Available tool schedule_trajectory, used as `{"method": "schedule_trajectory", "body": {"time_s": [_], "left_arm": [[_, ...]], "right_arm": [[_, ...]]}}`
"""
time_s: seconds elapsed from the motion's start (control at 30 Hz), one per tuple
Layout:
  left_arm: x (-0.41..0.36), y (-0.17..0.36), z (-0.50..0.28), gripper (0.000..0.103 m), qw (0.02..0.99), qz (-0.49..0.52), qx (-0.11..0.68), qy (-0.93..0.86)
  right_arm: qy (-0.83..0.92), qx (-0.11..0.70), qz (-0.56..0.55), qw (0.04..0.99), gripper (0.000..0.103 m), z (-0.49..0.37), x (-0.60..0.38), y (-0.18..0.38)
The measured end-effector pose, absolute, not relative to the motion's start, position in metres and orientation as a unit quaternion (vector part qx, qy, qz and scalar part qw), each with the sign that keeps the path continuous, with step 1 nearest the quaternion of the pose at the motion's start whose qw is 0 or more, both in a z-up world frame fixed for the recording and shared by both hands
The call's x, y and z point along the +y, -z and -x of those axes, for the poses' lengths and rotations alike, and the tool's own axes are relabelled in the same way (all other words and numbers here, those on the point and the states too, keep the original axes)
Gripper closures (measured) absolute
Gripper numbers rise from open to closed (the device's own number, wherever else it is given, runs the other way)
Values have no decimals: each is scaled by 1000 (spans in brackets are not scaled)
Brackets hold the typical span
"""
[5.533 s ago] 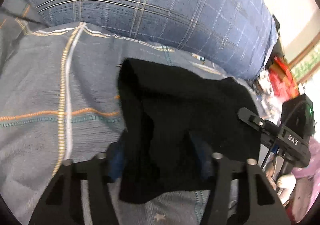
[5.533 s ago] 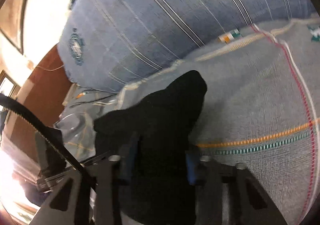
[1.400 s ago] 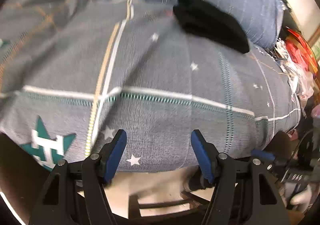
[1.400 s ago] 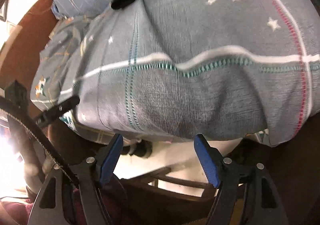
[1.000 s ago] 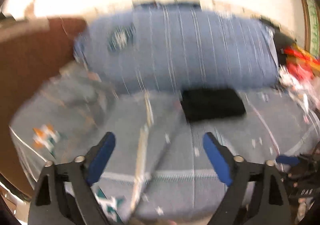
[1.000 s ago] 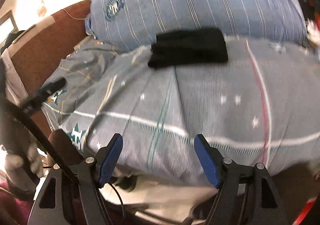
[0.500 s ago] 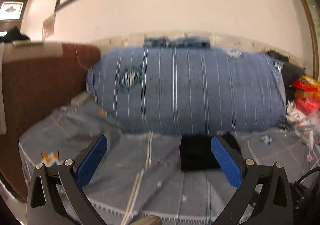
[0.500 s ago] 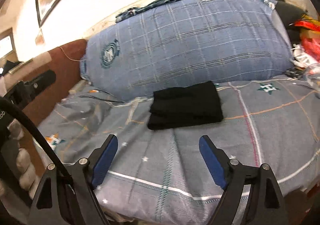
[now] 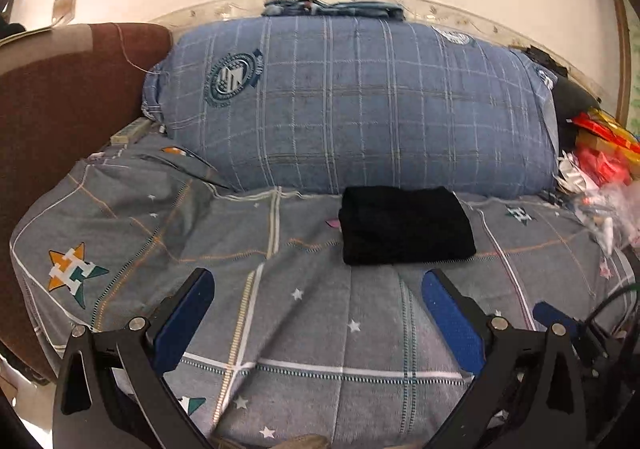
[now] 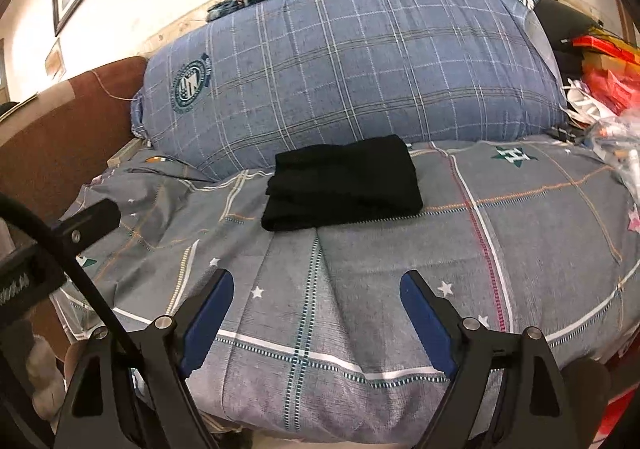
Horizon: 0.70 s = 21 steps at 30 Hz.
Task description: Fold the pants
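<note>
Two tools, both spread wide and empty, hang over the near edge of the bed (image 9: 304,333) as I look along them. Starting at nine o'clock in the left view, I see a brown headboard (image 9: 60,97), then the big blue checked bolster (image 9: 360,105) across twelve o'clock, then a heap of red and clear packaging (image 9: 600,165) at three o'clock.

From the left tool (image 9: 316,313), the pants (image 9: 404,225) lie at about one o'clock, well apart from the blue pads, their far edge just beside the bolster. From the right tool (image 10: 316,305) they sit at about twelve o'clock, a shade toward eleven (image 10: 344,185). The black bundle is a compact rectangle with stacked layers showing at its left end, its long axis running nine to three, across both tools' line of reach.

My judgement: the folding looks finished, or very nearly. Neither tool is clearly nearer; if I wanted one more tidy or press, the right one is lined up more squarely, and I would have to carry it forward across bare sheet to reach the near long edge.
</note>
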<state>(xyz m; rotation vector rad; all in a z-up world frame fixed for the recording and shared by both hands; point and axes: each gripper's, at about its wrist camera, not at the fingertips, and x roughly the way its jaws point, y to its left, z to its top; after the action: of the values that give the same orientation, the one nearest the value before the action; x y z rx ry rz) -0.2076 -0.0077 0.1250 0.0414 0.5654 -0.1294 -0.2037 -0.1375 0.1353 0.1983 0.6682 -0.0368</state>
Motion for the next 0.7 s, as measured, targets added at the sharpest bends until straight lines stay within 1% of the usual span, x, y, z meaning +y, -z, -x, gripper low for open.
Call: {"method": "schedule_trajectory", "body": {"time_s": [0.7], "left_arm": [[-11, -103, 201, 0, 941, -18, 330, 75]], "right_arm": [[16, 357, -95, 929, 12, 200, -137, -118]]}}
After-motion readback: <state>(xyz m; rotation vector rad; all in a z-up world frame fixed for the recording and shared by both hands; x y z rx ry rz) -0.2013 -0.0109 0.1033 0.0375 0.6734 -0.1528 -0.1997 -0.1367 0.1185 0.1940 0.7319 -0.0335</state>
